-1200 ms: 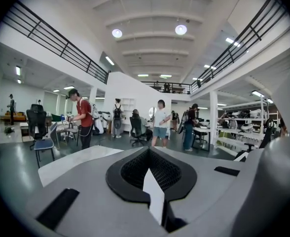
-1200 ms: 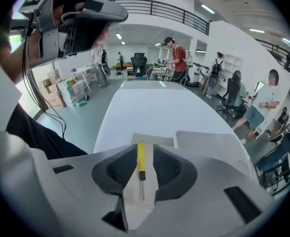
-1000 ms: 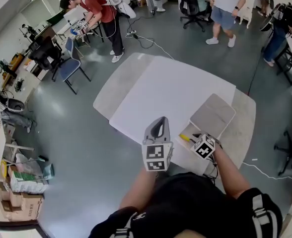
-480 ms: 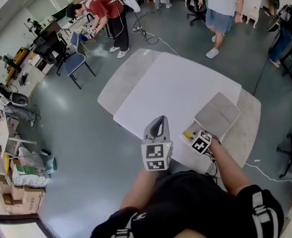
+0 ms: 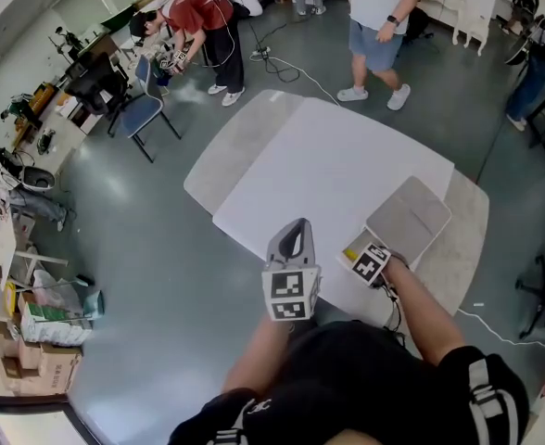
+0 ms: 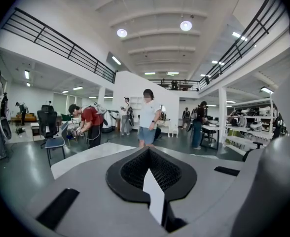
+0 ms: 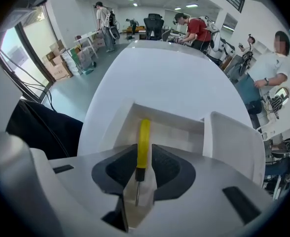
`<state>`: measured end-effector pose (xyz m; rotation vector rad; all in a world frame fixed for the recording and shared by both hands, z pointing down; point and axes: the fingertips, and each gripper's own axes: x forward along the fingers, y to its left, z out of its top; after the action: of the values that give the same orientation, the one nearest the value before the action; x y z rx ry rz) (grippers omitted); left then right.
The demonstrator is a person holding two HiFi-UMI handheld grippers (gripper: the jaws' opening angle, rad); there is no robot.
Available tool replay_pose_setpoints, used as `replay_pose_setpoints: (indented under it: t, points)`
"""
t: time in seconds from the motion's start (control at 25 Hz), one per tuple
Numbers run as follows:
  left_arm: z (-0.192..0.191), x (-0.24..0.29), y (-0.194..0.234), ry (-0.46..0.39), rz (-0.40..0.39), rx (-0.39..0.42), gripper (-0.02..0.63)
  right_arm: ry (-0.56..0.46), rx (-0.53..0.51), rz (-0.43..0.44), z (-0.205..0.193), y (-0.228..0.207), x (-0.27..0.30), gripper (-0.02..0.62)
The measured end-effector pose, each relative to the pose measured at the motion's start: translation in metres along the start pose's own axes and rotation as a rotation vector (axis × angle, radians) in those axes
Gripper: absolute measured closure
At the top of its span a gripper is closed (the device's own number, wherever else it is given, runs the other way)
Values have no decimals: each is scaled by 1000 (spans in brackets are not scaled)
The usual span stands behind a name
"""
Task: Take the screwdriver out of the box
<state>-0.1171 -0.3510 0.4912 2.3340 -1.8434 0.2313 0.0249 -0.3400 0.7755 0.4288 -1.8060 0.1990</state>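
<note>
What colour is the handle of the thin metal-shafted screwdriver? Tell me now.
Yellow. The screwdriver shows best in the right gripper view.

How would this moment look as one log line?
left gripper: shut, empty | right gripper: shut on screwdriver | screwdriver: yellow handle over open box

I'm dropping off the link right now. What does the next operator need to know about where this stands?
Left tongs: shut, empty, held up above the table.
Right tongs: shut on the screwdriver at its shaft end.
Box: open at the table's near edge, with the lid swung open beside it.
Done: the grasp is made.
Left: the yellow handle hangs over the box's inside. Lift it clear, probably straight up and back.
</note>
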Motion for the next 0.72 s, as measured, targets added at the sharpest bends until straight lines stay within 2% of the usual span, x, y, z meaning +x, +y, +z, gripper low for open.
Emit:
replay_pose_setpoints:
  t: [0.16,0.28,0.44,0.72]
  points:
    - [1,1,-2,7,-4,11,601,28,62,30,-5,-1,9,529]
    - [3,2,-2,10,-5,23,601,116,157,50,-23,0,13,529]
    - [4,6,2,15,-6,31,601,37,155,73,-3,-4,19,529]
    - [9,14,-8,10,-31,39,601,6,187,49,-4,-7,14,529]
